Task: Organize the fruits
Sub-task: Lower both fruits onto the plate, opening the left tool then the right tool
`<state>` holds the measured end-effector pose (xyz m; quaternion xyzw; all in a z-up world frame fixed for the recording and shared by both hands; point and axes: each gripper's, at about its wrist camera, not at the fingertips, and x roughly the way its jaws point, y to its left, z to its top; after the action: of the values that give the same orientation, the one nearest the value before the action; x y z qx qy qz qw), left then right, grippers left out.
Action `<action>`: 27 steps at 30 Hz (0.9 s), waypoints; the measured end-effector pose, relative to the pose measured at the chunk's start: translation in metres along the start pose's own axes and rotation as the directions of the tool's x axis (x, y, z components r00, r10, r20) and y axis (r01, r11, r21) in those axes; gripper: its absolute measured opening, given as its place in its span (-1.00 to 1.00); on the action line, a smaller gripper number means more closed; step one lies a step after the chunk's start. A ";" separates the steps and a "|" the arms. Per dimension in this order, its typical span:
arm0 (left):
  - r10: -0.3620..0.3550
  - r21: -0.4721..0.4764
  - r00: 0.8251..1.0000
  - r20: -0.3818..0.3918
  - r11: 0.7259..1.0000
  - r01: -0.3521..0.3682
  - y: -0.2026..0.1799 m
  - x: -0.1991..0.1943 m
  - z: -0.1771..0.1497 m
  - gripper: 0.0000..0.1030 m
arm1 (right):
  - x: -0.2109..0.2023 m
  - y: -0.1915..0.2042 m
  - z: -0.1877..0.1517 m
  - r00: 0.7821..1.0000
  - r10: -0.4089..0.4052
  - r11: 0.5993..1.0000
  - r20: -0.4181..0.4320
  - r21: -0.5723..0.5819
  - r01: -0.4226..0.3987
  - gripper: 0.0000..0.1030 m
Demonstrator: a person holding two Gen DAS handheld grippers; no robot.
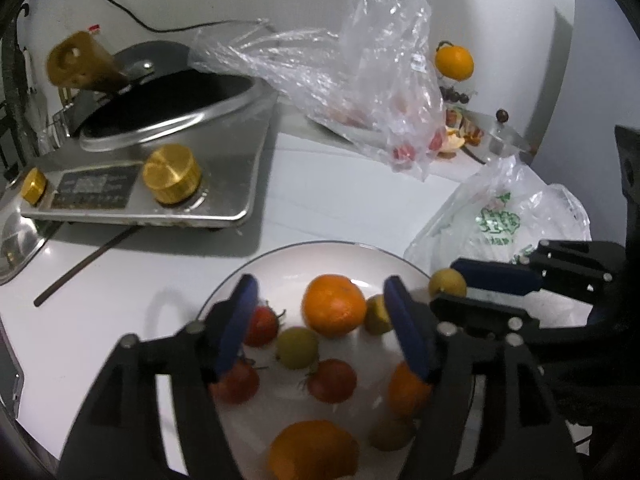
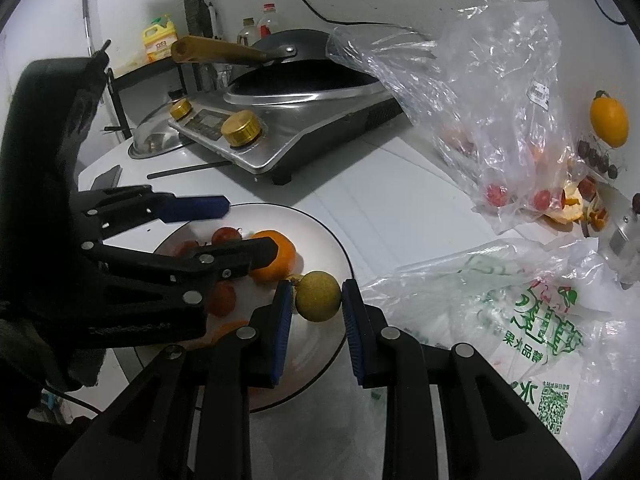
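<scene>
Gripping a small green fruit point(image 2: 318, 296) between the blue pads of the right gripper point(image 2: 316, 300), just above the near rim of the plate point(image 2: 320, 232). Hovering over the plate, left gripper point(image 1: 320, 312) parted with nothing between its pads. Lying below on the plate: oranges point(image 1: 334, 304), red tomatoes point(image 1: 332, 380) and greenish fruits point(image 1: 297, 347), with plastic bags point(image 2: 500, 112) beyond.

Plate point(image 1: 224, 288) crowded with fruit; bare counter point(image 1: 320, 208) between stove point(image 1: 160, 184) and bags point(image 1: 500, 216)
</scene>
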<state>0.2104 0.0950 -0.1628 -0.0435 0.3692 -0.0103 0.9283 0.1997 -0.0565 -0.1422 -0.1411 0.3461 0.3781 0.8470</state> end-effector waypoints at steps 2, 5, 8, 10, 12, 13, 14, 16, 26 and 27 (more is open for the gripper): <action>0.000 -0.006 1.000 0.010 1.000 0.001 0.003 -0.005 -0.001 0.33 | 0.000 0.003 0.000 1.000 -0.002 1.000 -0.003 -0.005 0.002 -0.47; -0.003 -0.025 1.000 0.020 1.000 0.004 0.009 -0.010 -0.004 0.34 | 0.001 0.008 0.000 1.000 -0.003 1.000 -0.008 -0.013 0.003 -0.47; -0.002 -0.040 0.999 0.033 0.999 0.003 0.014 -0.015 -0.007 0.34 | 0.003 0.012 0.000 1.000 -0.004 1.000 -0.016 -0.017 0.004 -0.47; 0.002 -0.049 0.999 0.041 0.999 0.000 0.019 -0.018 -0.009 0.34 | 0.006 0.014 0.001 1.000 -0.004 1.000 -0.025 -0.018 0.004 -0.47; 0.005 -0.058 0.999 0.043 0.998 -0.003 0.022 -0.019 -0.011 0.34 | 0.009 0.015 0.000 0.999 -0.009 1.000 -0.036 -0.017 0.009 -0.47; 0.007 -0.064 0.999 0.045 0.998 -0.004 0.024 -0.020 -0.012 0.34 | 0.011 0.015 0.000 0.999 -0.012 1.000 -0.044 -0.016 0.011 -0.47; 0.009 -0.069 0.999 0.048 0.998 -0.006 0.025 -0.020 -0.013 0.34 | 0.013 0.016 -0.001 0.999 -0.015 1.000 -0.052 -0.015 0.014 -0.47; 0.007 -0.075 0.999 0.050 0.997 -0.003 0.028 -0.021 -0.016 0.34 | 0.015 0.016 -0.003 0.998 -0.020 1.000 -0.060 -0.013 0.020 -0.47; -0.006 -0.088 0.998 0.057 0.996 0.011 0.035 -0.023 -0.024 0.34 | 0.016 0.018 -0.002 0.997 -0.043 0.999 -0.071 0.017 0.045 -0.47; -0.008 -0.089 0.998 0.060 0.996 0.013 0.036 -0.024 -0.024 0.34 | 0.017 0.018 -0.002 0.996 -0.044 0.999 -0.073 0.020 0.046 -0.47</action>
<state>0.1764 0.1303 -0.1667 -0.0873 0.3415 0.0027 0.9358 0.1935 -0.0364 -0.1547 -0.1532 0.3773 0.3497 0.8437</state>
